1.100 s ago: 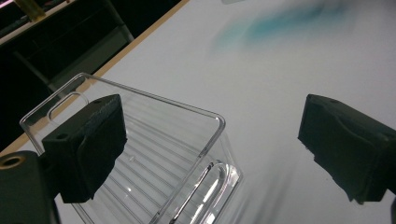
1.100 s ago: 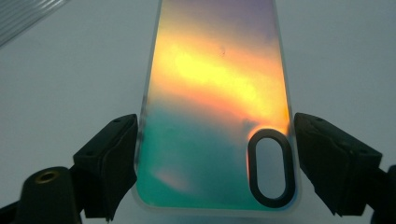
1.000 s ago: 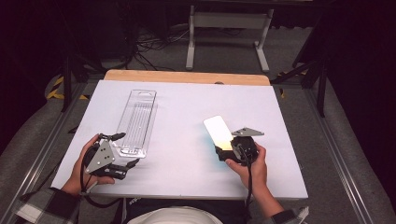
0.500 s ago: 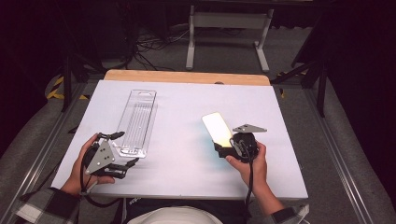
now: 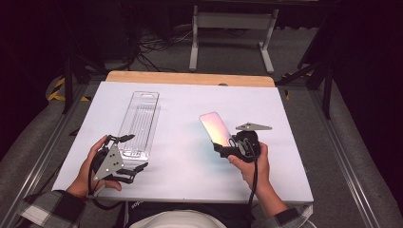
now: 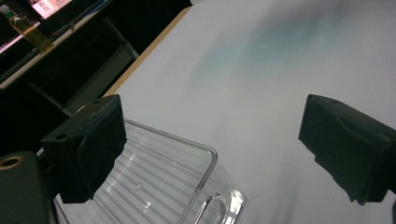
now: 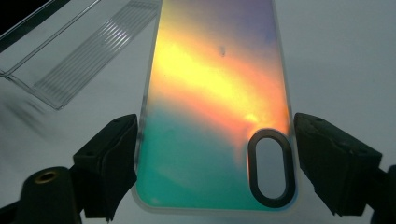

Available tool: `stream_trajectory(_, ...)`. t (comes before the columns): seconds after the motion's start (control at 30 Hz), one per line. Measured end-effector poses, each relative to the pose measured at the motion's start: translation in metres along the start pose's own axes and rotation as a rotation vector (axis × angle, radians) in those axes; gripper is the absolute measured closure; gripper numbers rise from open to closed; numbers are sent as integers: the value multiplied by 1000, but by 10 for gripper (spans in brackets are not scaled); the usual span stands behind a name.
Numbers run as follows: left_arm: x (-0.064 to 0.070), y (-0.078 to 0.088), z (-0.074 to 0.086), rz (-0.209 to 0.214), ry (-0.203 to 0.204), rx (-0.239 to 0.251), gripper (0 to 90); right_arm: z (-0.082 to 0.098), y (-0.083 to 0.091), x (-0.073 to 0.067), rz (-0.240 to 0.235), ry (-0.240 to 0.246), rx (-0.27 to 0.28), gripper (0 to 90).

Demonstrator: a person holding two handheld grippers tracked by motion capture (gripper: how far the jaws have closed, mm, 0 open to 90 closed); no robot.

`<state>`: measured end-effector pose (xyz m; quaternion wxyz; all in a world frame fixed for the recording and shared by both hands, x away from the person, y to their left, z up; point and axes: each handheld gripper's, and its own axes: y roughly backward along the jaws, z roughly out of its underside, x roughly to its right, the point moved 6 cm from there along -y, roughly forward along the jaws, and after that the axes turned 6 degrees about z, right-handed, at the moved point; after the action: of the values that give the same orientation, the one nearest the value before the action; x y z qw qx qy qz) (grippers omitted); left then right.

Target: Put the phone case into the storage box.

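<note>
The right tool [image 5: 223, 148] pinches the near end of an iridescent phone case [image 5: 216, 128] by its two long edges; in the right gripper view the jaws sit against both sides of the case [image 7: 215, 107], next to its oval camera cutout. Over the past second the case has crept slightly left, toward the clear plastic tray [image 5: 140, 122], which has not moved. That suggests the case is being carried over for packing into the tray, though the two are well apart. The left tool [image 5: 129, 152] rests spread at the tray's near end, gripping nothing; in the left gripper view its jaws stand wide, one over the tray's corner [image 6: 187, 163] with the hang slot. No brand, label or writing can be read on the case or tray.
</note>
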<state>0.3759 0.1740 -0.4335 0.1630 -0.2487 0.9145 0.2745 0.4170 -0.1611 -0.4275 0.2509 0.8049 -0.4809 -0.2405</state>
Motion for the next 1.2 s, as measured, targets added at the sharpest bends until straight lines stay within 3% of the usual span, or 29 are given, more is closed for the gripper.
stream_trajectory(0.37, 3, -8, -10, -22, -73, -9, 94, -6, -1, -6, -50, -15, -2, 174)
stream_trajectory(0.97, 19, -35, -33, 11, -182, -8, 102, -10, -3, -24, -122, 2, -11, 173)
stream_trajectory(1.2, 23, -40, -38, 22, -194, -2, 107, -11, -3, -31, -148, 8, -14, 173)
